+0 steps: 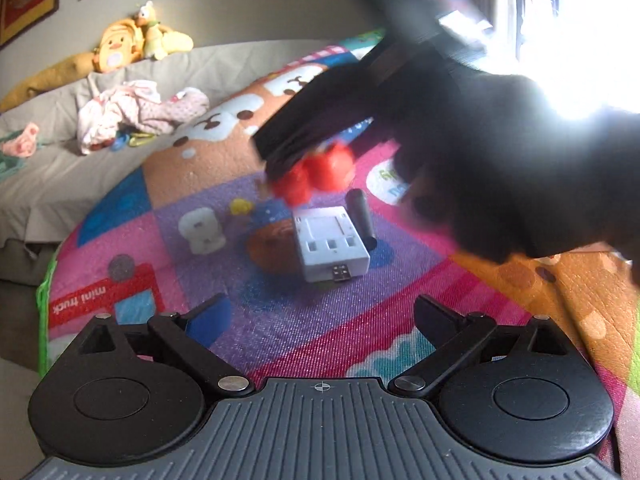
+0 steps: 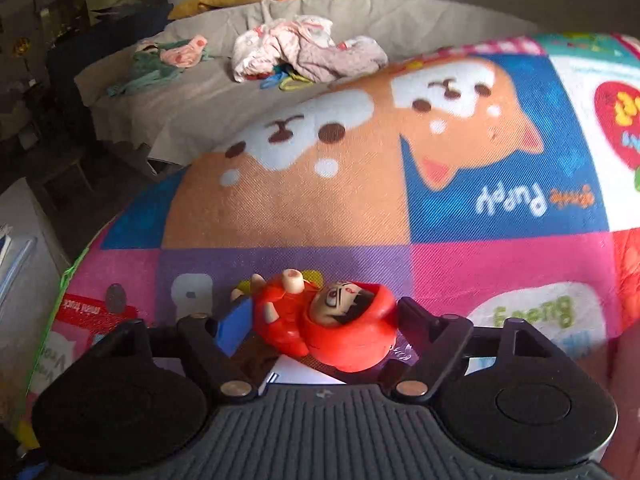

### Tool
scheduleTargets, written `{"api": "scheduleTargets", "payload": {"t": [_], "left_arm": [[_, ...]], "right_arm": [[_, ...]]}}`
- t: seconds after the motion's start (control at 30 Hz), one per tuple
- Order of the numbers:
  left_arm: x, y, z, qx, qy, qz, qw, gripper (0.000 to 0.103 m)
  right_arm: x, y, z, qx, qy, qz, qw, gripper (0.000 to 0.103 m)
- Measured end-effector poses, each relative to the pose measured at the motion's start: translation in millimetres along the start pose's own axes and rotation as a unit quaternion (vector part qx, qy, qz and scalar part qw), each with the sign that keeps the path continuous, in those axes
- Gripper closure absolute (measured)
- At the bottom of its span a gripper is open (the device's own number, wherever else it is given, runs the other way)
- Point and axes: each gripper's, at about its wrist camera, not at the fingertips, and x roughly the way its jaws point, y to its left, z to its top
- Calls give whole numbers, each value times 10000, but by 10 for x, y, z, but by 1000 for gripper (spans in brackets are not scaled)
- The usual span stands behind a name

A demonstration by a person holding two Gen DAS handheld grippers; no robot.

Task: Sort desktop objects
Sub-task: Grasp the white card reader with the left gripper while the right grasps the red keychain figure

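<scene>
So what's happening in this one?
The right gripper is shut on a red hooded figurine and holds it above the colourful play mat. The left gripper hangs open and empty nearby, facing a white power adapter and a small white toy lying on the mat.

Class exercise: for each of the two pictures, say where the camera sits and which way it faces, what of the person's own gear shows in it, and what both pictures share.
Left wrist: sits on the left gripper, fingers apart and empty, facing across the play mat at a white box; the right gripper, blurred, carries a red doll above it.
Right wrist: sits on the right gripper, facing over the mat toward the grey bed; its fingers pinch the red doll.
Shared: doll, mat, bed, yellow plush duck.
</scene>
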Motion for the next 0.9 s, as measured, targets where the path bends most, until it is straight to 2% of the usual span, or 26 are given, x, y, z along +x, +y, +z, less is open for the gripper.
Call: {"api": "scheduleTargets", "payload": {"t": [0.07,0.17,0.27,0.33,0.47,0.53,0.6,0.63,0.7,0.73,0.77,0.9], "left_arm": [[59,-12,18,-15,43,-11,10000,2],[131,-34,60,-40,67,-31,10000,2],[190,-51,110,-66,61,-27,10000,2],[269,-55,165,-127,62,41,9999,2],[513,-103,301,-272,143,213,9993,3],[623,-152,353,-245,214,291,9990,5],[701,-197,382,-186,274,393,9987,19],[721,-222,384,-164,301,445,9984,23],[759,-265,370,-110,373,525,9979,38],[754,-286,361,-70,361,554,9978,40],[738,-312,355,-12,344,598,9976,48],[537,-486,297,207,341,551,9977,49]], "right_arm": [[-224,-81,-29,-81,-216,-48,9997,24],[-686,-294,-178,189,-447,97,9988,24],[-1220,-449,-548,117,-624,315,9975,24],[-1554,-527,-898,7,-584,377,9976,24],[-1990,-693,-1607,2,-307,93,9995,24],[-2134,-818,-1855,198,-297,-297,9989,17],[-2296,-988,-2057,631,-428,-657,9949,2],[-2376,-1070,-2145,868,-505,-730,9923,1],[-2532,-1208,-2327,1346,-640,-812,9855,0],[-2588,-1247,-2410,1528,-689,-829,9824,0],[-2632,-1277,-2494,1679,-711,-845,9796,0],[-2678,-1301,-2755,1855,-666,-949,9758,0]]}}
